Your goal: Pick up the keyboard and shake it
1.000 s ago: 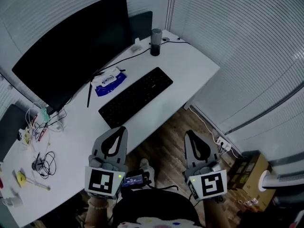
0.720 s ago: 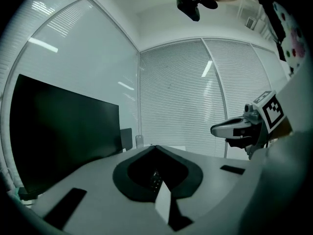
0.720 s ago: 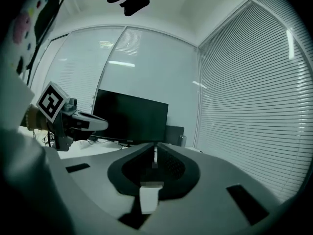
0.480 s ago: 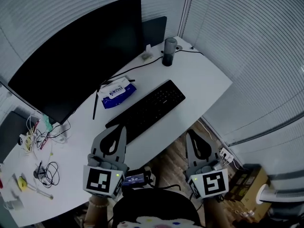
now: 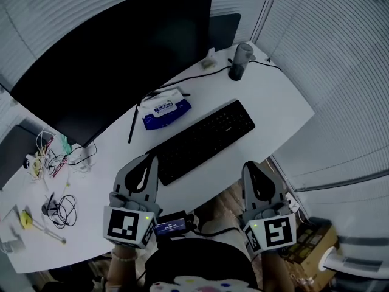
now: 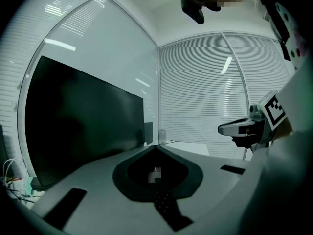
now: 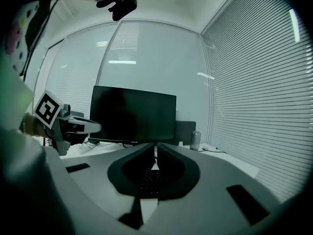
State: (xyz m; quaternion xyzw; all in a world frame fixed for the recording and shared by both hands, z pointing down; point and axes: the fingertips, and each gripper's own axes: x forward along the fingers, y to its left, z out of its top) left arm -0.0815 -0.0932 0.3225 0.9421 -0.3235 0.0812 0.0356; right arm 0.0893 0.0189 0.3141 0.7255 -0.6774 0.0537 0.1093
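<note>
A black keyboard [image 5: 203, 140] lies slantwise on the white desk [image 5: 273, 102], in front of the big dark monitor [image 5: 115, 53]. My left gripper [image 5: 152, 159] hovers over the desk's near edge, just short of the keyboard's left end, jaws shut and empty. My right gripper [image 5: 249, 165] is off the desk's front edge, below the keyboard's right end, jaws shut with nothing between them. In the right gripper view the keyboard [image 7: 149, 179] shows through the jaw opening, and the left gripper [image 7: 73, 126] is at the left. The left gripper view shows the right gripper [image 6: 242, 129] at its right.
A blue pack of wipes [image 5: 164, 108] lies behind the keyboard. A grey cylinder [image 5: 240, 61] with a cable stands at the desk's far right. Tangled cables and small items [image 5: 51, 181] lie at the desk's left. Window blinds run along the right; a power strip [image 5: 292, 202] lies on the wooden floor.
Both grippers have moved forward toward the desk and the keyboard, still shut. The left one now reaches over the desk edge near the keyboard's left end.
</note>
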